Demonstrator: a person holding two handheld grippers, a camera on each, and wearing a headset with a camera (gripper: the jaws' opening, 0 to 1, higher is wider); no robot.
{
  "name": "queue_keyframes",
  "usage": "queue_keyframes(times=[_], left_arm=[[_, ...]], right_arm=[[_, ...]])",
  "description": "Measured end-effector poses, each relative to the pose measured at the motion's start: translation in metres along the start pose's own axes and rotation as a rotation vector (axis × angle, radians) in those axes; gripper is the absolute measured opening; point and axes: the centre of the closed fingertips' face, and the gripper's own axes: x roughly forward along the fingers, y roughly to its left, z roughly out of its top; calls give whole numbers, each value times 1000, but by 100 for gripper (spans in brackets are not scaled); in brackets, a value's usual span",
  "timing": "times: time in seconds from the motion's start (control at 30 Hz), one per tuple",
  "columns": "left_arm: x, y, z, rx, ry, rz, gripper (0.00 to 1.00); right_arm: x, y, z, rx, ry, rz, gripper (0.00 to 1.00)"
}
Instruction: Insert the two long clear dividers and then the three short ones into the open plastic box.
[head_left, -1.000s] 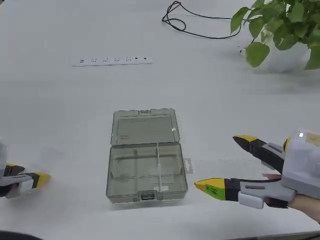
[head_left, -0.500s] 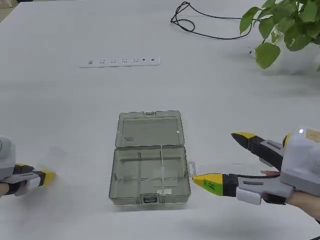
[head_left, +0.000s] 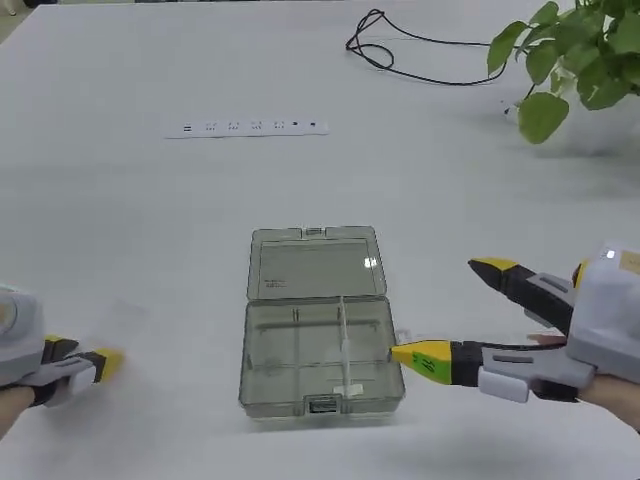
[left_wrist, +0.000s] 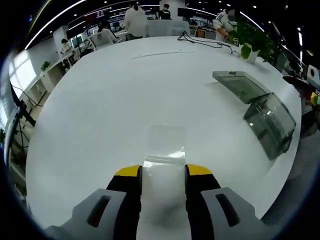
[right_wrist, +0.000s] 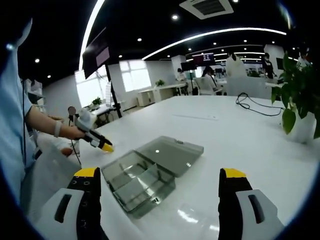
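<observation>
The smoky clear plastic box (head_left: 265, 375) sits open mid-table, its lid (head_left: 315, 262) laid flat behind it; clear dividers (head_left: 342, 325) stand inside. My right gripper (head_left: 445, 310) is open wide just right of the box, its lower fingertip (head_left: 400, 352) at the box's right wall, with nothing between the jaws. In its own view the box (right_wrist: 140, 182) lies low between the jaws. My left gripper (head_left: 108, 362) rests far left of the box. Its jaws stand slightly apart, and a clear divider (left_wrist: 165, 145) lies flat on the table just ahead of the tips. The box (left_wrist: 270, 122) shows at right.
A white power strip (head_left: 247, 127) lies at the back, a black cable (head_left: 400, 50) coils beyond it, and a potted plant (head_left: 580, 50) stands at the back right. A small clear piece (head_left: 402, 334) lies against the box's right side. People stand in the room behind.
The head camera has shifted. My right gripper has moved left, so its lower fingertip now reaches the box's right wall. The left gripper has hardly moved.
</observation>
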Motion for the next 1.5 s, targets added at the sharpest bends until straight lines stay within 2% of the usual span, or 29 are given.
queue_keyframes(times=[0.13, 0.2, 0.27, 0.4, 0.7, 0.9, 1.03, 1.2, 1.5], left_arm=[[0, 0, 1, 0, 1, 3, 31], [1, 0, 4, 25, 4, 4, 31], [1, -2, 5, 49, 18, 7, 30], [2, -2, 7, 39, 13, 8, 30], [6, -3, 12, 64, 23, -5, 30], [5, -5, 17, 41, 5, -16, 30], [1, -11, 25, 33, -20, -32, 30], [-9, -28, 39, 56, -69, -67, 30], [-22, -77, 63, 92, -153, -172, 30]], right_arm=[[-2, 4, 1, -2, 12, -6, 99], [-5, 5, 0, -10, 17, -19, 99], [-8, 6, -1, 18, 18, -33, 99], [-13, 11, -8, -7, 51, -42, 99], [-20, 11, -14, 7, 62, -58, 99], [-20, 10, -15, 13, 68, -58, 99], [-18, 9, -14, 15, 63, -60, 99], [-20, 10, -16, 17, 67, -74, 98], [-22, 18, -19, 33, 77, -98, 97]])
